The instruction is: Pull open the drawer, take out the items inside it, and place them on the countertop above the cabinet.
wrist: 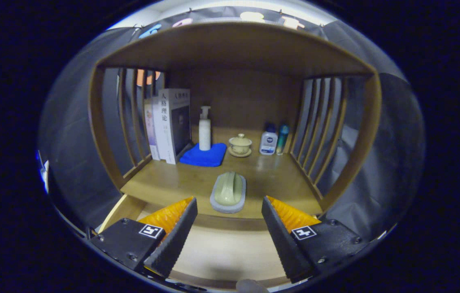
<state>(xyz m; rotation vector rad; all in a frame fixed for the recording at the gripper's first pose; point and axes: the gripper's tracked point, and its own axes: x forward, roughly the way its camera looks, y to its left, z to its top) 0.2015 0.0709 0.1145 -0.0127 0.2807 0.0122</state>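
Note:
A scrubbing brush (228, 191) with a pale green handle on a grey pad lies on the wooden countertop (164, 183), close to its front edge. My gripper (229, 201) is open, its fingers spread wide on either side of the brush and slightly nearer than it, touching nothing. Below the countertop's front edge, between the fingers, the pale wooden inside of the pulled-out drawer (221, 252) shows. A small rounded pale shape (250, 287) sits at the drawer's near edge; I cannot tell what it is.
At the back of the countertop stand books (171, 124), a white pump bottle (204, 128) on a folded blue cloth (203, 156), a lidded cup on a saucer (240, 145), a white bottle (268, 140) and a teal bottle (282, 138). Slatted sides (319, 134) and a shelf above enclose it.

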